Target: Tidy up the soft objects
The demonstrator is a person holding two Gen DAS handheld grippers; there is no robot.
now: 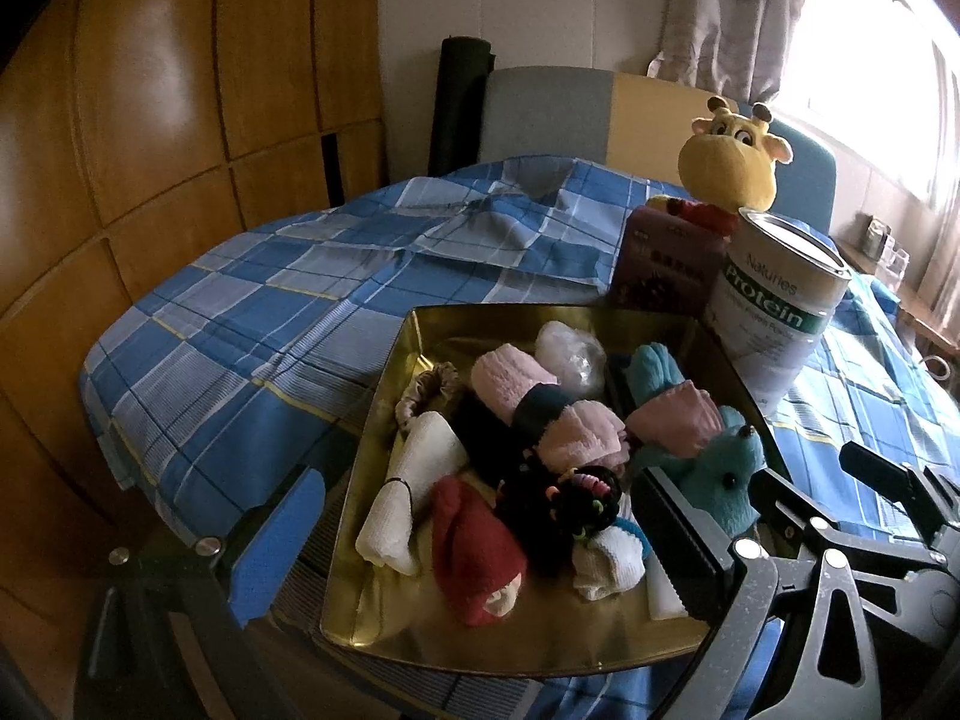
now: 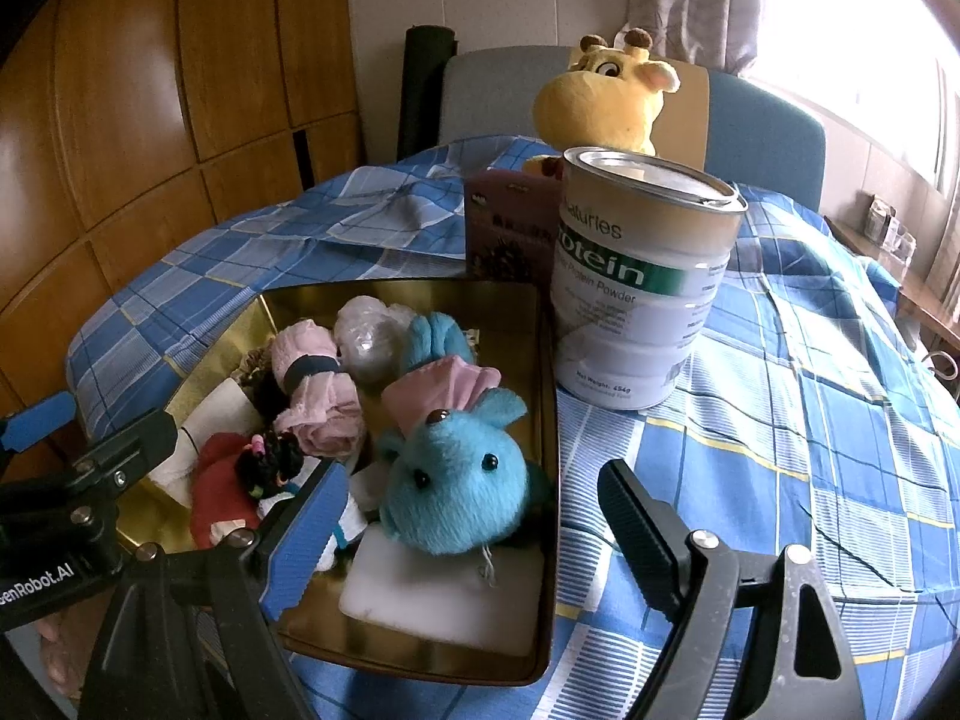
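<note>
A gold metal tray (image 1: 384, 396) (image 2: 543, 372) sits on a blue plaid cloth and holds several soft things: pink rolled socks (image 1: 510, 384), a red sock (image 1: 474, 552), white socks (image 1: 414, 480), black hair ties (image 1: 576, 498), a white sponge (image 2: 444, 594) and a blue plush mouse (image 2: 456, 474) (image 1: 720, 468). A yellow giraffe plush (image 1: 732, 156) (image 2: 606, 96) stands behind the tray. My left gripper (image 1: 480, 546) is open over the tray's near edge. My right gripper (image 2: 474, 534) is open, its jaws either side of the tray's right wall near the mouse.
A white protein powder can (image 2: 642, 282) (image 1: 780, 312) and a purple box (image 1: 666, 264) (image 2: 510, 228) stand just behind the tray. A chair back (image 2: 756, 120) and a dark roll (image 1: 462, 102) stand at the far edge. Wooden cabinets (image 1: 150, 150) fill the left.
</note>
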